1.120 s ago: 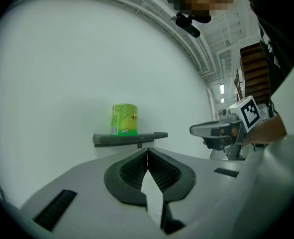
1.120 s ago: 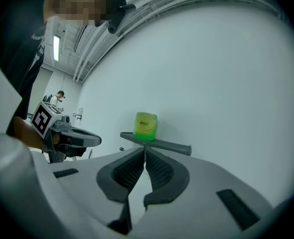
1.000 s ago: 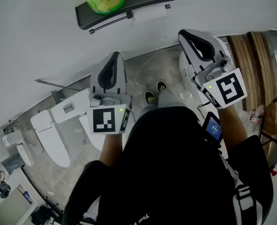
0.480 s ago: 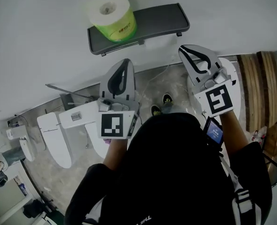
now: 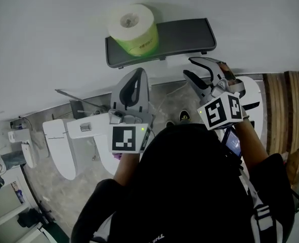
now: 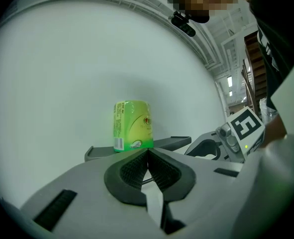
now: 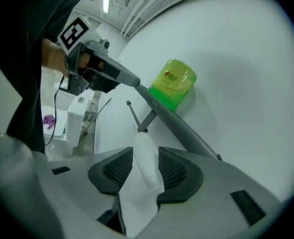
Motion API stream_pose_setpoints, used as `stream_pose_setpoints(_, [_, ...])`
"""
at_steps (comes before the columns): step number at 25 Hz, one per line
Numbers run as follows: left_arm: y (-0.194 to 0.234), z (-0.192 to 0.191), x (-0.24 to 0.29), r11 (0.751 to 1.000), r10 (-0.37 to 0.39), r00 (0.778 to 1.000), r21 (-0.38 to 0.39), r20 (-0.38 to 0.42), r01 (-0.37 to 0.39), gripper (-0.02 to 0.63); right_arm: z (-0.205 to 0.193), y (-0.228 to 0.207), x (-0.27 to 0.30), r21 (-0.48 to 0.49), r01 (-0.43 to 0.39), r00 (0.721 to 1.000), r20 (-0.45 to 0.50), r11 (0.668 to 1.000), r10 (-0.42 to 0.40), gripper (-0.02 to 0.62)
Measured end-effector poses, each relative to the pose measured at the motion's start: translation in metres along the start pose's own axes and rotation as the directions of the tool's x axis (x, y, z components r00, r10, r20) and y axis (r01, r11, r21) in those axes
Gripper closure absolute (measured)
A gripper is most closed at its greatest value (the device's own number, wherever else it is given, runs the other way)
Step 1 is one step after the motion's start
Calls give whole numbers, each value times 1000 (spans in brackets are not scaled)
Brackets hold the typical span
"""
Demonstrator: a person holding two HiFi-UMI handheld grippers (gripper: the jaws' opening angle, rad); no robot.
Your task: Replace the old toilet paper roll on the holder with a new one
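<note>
So your right gripper (image 7: pixel 146 152) is tipped down at the wall holder. Its jaws have just been opening and now stand partly apart, with the thin white toilet paper roll (image 7: pixel 144 158) sitting in the gap between them. It looks like they straddle it rather than squeeze it; I can't see the pads biting in.

That old roll sits just under the dark grey plastic shelf (image 5: pixel 184 33) on the white wall (image 5: pixel 48 34). The slim metal bar (image 7: pixel 133 114) pokes out past the roll's far end.

The new one, a fat toilet paper roll in a bright green wrapper (image 5: pixel 134 28), stands upright on the left end of that shelf. Nothing is touching it.

Your left gripper (image 6: pixel 147 152) points level at the wall, a bit below the green roll. Its jaws are pressed fully together with nothing in them. It's off to the left of the right gripper, clear of it and clear of the shelf.

Down on the floor to your left there's a white toilet (image 5: pixel 63 146).
</note>
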State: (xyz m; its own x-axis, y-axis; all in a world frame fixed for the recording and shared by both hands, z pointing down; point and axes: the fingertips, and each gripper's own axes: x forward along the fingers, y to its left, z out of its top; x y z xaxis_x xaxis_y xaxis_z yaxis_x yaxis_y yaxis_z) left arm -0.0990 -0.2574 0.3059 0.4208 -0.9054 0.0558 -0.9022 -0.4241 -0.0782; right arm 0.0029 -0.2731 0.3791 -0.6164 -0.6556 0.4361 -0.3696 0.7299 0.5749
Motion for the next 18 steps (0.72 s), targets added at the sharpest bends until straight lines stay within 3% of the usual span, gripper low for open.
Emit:
stream_pose_setpoints(8, [11, 2, -4, 999, 38, 999, -2, 7, -38, 584, -17, 0, 35, -233, 1, 990, -138, 972, -34, 416])
stream_pose_setpoints(11, [14, 0, -4, 999, 53, 999, -4, 3, -53, 584, -22, 2, 46, -323, -8, 984, -172, 946, -50, 416])
stream_pose_setpoints(18, [15, -4, -6, 999, 52, 999, -8, 4, -52, 584, -22, -7, 57, -451, 120, 965, -156, 884, -211, 412])
